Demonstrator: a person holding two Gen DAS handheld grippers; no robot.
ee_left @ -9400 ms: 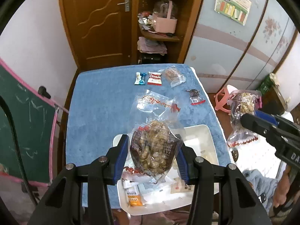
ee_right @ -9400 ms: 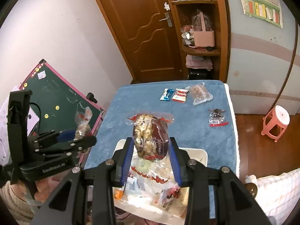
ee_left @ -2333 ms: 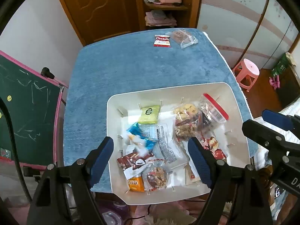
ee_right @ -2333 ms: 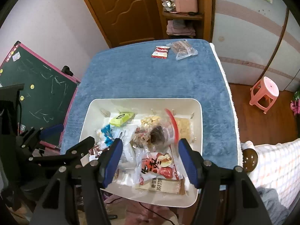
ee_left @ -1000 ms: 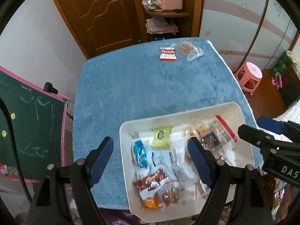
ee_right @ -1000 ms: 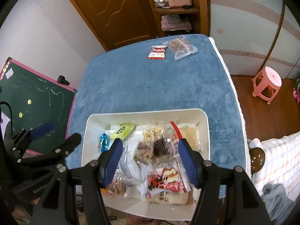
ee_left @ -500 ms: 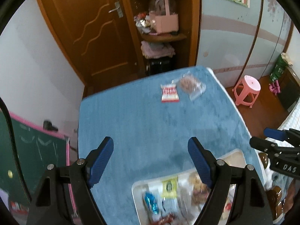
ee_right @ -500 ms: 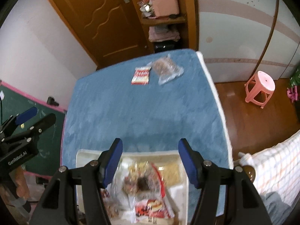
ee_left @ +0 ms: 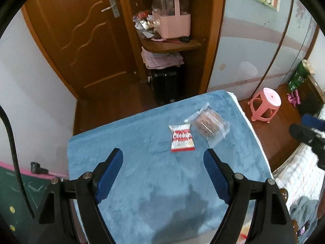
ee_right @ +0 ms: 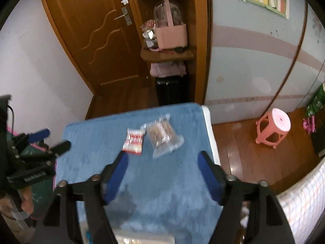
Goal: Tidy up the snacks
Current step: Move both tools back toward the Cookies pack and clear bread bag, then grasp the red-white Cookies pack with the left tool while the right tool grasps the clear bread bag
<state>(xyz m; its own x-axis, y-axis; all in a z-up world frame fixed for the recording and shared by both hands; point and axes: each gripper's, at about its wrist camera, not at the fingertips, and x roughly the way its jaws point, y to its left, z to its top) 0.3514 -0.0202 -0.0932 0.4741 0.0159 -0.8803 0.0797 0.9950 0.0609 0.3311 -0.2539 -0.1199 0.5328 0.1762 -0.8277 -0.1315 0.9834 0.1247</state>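
A red-and-white Cookie packet [ee_left: 182,138] and a clear bag of brown biscuits [ee_left: 210,125] lie side by side near the far end of the blue-covered table [ee_left: 142,183]. My left gripper [ee_left: 163,156] is open and empty, above the table just short of the packet. My right gripper [ee_right: 162,160] is open and empty, just short of the same packet [ee_right: 133,141] and bag [ee_right: 164,136]. The white snack tray shows only as a sliver at the bottom edge of the right wrist view [ee_right: 142,239].
A wooden door [ee_left: 81,46] and a corner shelf with a pink basket [ee_left: 172,24] stand beyond the table. A pink stool [ee_left: 266,106] is on the floor to the right. A green chalkboard [ee_left: 12,199] leans at the left.
Both grippers have moved forward from over the tray toward the table's far end. The tray has dropped out of view. The packet and bag now sit just ahead of the fingers.
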